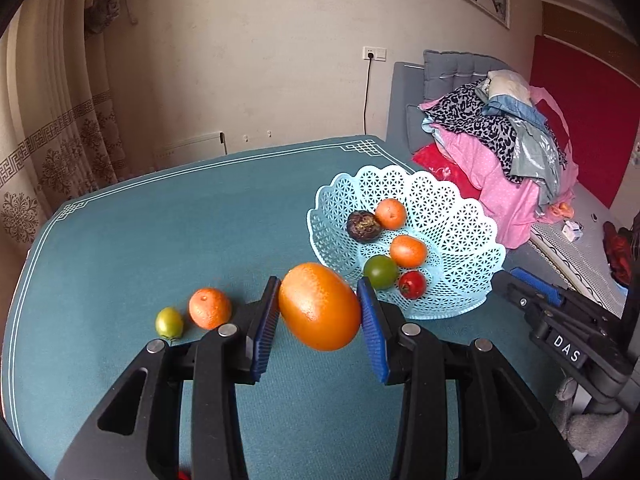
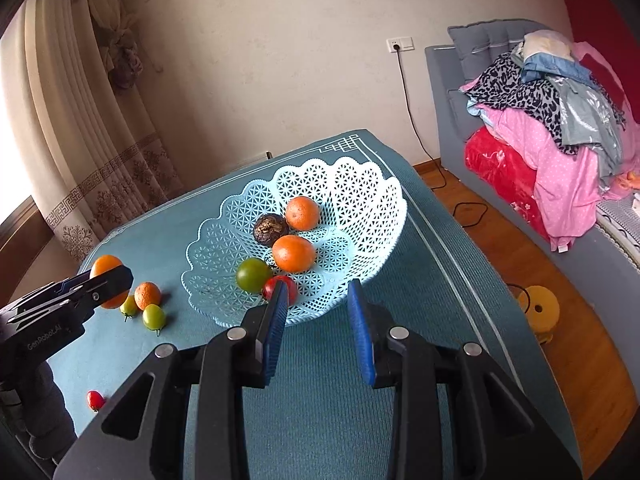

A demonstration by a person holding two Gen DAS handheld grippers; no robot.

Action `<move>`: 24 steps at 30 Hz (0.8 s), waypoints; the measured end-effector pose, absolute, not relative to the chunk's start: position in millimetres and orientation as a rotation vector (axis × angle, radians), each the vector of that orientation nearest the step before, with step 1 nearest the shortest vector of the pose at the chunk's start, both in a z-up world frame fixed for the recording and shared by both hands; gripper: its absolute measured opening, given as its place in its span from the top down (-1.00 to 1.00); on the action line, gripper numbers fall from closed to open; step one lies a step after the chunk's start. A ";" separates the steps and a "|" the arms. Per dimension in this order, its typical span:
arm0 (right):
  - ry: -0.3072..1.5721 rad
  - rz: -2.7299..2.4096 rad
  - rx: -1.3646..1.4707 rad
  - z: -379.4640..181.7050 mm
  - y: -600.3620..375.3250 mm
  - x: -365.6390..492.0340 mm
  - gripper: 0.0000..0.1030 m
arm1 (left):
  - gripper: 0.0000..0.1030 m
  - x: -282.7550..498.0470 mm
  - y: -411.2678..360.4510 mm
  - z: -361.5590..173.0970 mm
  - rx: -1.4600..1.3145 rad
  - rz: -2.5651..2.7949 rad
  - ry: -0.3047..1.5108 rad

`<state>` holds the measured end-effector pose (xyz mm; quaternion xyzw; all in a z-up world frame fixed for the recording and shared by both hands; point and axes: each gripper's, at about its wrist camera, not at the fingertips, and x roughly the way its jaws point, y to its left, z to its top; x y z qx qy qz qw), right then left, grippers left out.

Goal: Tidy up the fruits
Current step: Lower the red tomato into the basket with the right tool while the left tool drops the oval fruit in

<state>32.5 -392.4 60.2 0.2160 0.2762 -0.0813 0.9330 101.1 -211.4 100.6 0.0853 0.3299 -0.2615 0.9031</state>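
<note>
Left wrist view: left gripper (image 1: pixel 320 312) pinching large oval orange fruit (image 1: pixel 319 306) above teal tablecloth (image 1: pixel 160 240), beside pale-blue lattice plastic basket (image 1: pixel 452 200). Right wrist view: right gripper (image 2: pixel 318 320) spread, empty, near basket rim.

Left gripper (image 1: pixel 320 312) raised, jaws closed on something between the blue pads; right gripper (image 2: pixel 318 332) alongside, jaws apart, holding nothing.
</note>
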 end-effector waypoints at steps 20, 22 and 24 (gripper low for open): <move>0.569 -0.165 0.467 54.5 -398.3 29.1 0.23 | -0.46 130.6 -263.2 97.1 0.173 -0.578 0.686; 0.570 -0.163 0.477 53.7 -400.1 28.5 0.23 | -0.56 131.7 -260.0 100.3 0.161 -0.569 0.682; 0.568 -0.165 0.481 54.2 -400.5 27.7 0.23 | -0.56 134.3 -254.6 103.1 0.149 -0.556 0.683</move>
